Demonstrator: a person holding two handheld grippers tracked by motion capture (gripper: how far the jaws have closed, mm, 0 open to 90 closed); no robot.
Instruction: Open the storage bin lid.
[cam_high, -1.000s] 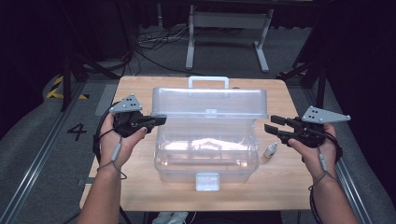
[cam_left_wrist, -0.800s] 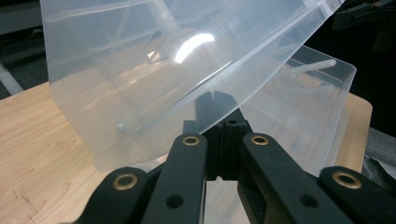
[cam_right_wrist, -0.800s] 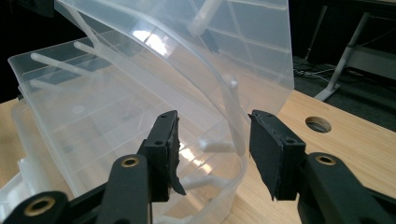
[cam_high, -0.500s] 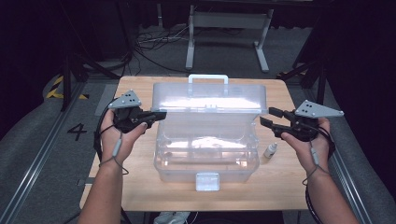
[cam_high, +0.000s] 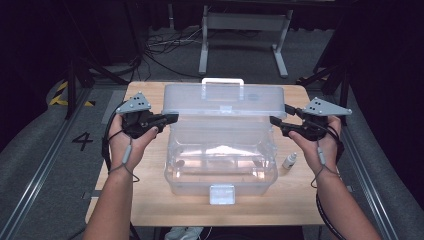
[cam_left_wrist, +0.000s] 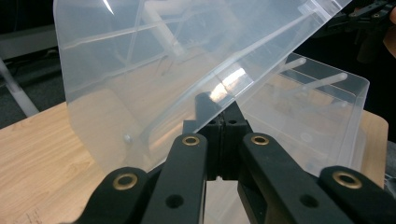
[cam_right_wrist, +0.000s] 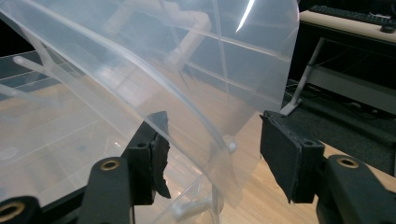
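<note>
A clear plastic box (cam_high: 220, 160) stands on the wooden table (cam_high: 150, 200), its hinged lid (cam_high: 225, 102) raised with the white handle (cam_high: 222, 82) at the top. My left gripper (cam_high: 172, 118) is shut on the lid's left edge; in the left gripper view the jaws (cam_left_wrist: 219, 112) pinch the lid (cam_left_wrist: 140, 70). My right gripper (cam_high: 279, 115) is at the lid's right edge. Its jaws (cam_right_wrist: 215, 140) have just been opening and now stand apart, with the lid's edge (cam_right_wrist: 140, 70) between them and neither pad pressing on it.
A small white bottle (cam_high: 289, 161) lies on the table just right of the box. The box's latch (cam_high: 221, 194) hangs at its front. Beyond the table are a metal stand (cam_high: 240, 30) and cables on the dark floor.
My right gripper has moved up and a little toward the lid, and its jaws have spread wider. The left gripper has kept its hold and stayed still.
</note>
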